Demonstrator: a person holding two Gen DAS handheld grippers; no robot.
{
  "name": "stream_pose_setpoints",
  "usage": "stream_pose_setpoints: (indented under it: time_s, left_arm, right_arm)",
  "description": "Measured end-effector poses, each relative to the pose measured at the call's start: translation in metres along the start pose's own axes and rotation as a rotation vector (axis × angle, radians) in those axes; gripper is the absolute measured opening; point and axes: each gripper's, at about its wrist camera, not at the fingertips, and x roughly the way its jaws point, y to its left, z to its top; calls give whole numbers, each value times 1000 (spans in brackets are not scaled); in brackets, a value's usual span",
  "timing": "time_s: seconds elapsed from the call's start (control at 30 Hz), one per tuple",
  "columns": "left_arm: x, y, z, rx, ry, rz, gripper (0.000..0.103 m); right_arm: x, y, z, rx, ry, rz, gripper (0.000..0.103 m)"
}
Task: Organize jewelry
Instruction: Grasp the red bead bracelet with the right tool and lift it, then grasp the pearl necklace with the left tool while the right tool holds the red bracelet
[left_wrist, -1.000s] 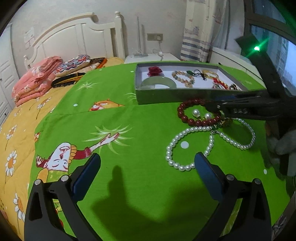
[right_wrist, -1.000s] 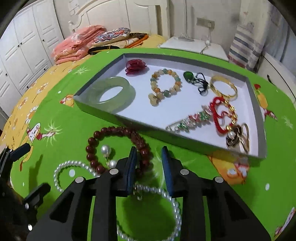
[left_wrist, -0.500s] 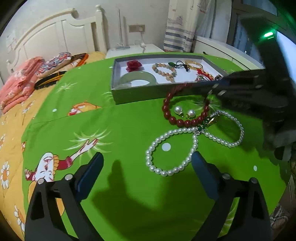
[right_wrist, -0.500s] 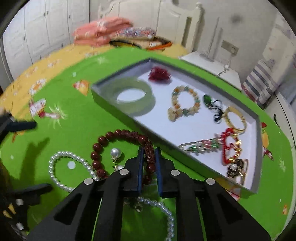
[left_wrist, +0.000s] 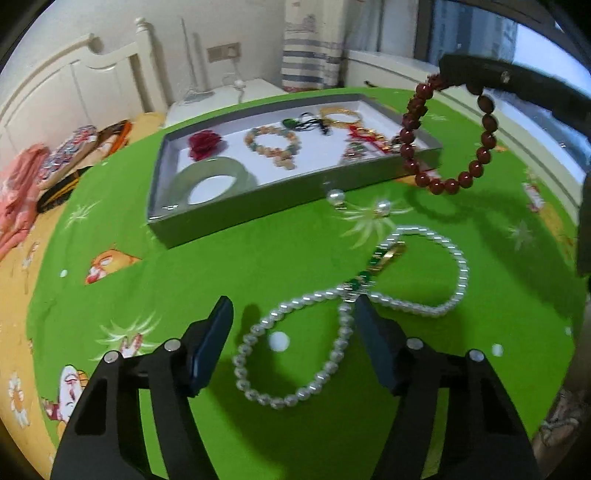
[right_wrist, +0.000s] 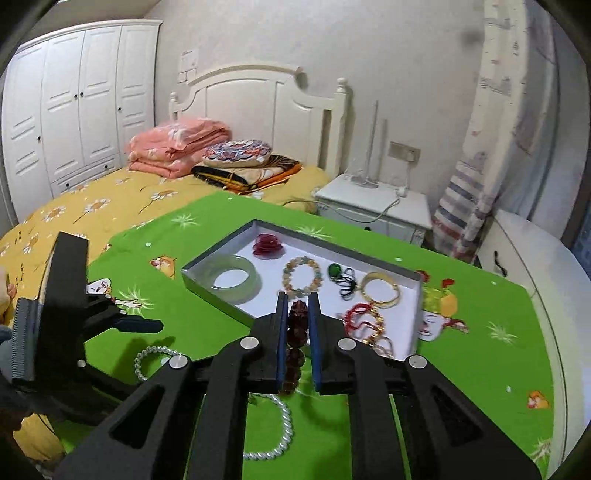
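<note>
Dangling from the clamped right gripper, a dark red bead bracelet hangs above the green cartoon bedspread
Left gripper is closing, pads astride the pearl necklace without touching; grey jewelry tray lies near a white nightstand

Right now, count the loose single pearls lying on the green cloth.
2. One round white pearl lies against the grey tray's front wall; the other white pearl lies just right of it, nearer the pearl-strand necklace. More could be hidden.
</note>
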Motion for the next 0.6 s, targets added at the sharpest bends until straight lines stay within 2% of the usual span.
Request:
stream_pose_setpoints:
  time_s: [0.13, 0.3, 0.33, 0.37, 0.4, 0.47, 0.5, 0.53, 0.6]
  left_arm:
    - [-6, -16, -10, 26, -4, -67, 66]
    - [6, -26, -13, -11, 4, -61, 62]
    - [8, -29, -13, -1, 5, -34, 57]
    - [8, -31, -13, 14, 5, -10, 55]
    - [8, -31, -14, 13, 5, -14, 52]
    - [4, -28, -19, 16, -5, -17, 37]
    - [2, -27, -20, 25, -4, -21, 16]
    - [-1, -25, -23, 25, 2, -31, 7]
    - [-5, -19, -25, 3, 0, -29, 7]
  right_arm:
    - [-13, -12, -11, 26, -11, -29, 11]
    - [-20, -26, -29, 83, -7, -36, 11]
    - [-22, -27, -31, 88, -4, -38, 11]
    - [-22, -28, -33, 91, -1, -39, 11]
    - [-23, -29, -35, 95, 0, -40, 11]
    - [-27, -32, -38, 103, -1, -43, 11]
    - [-29, -33, -39, 106, -3, -44, 11]
    - [-31, -34, -39, 109, -6, -44, 11]
    - [-34, -36, -41, 117, -11, -40, 11]
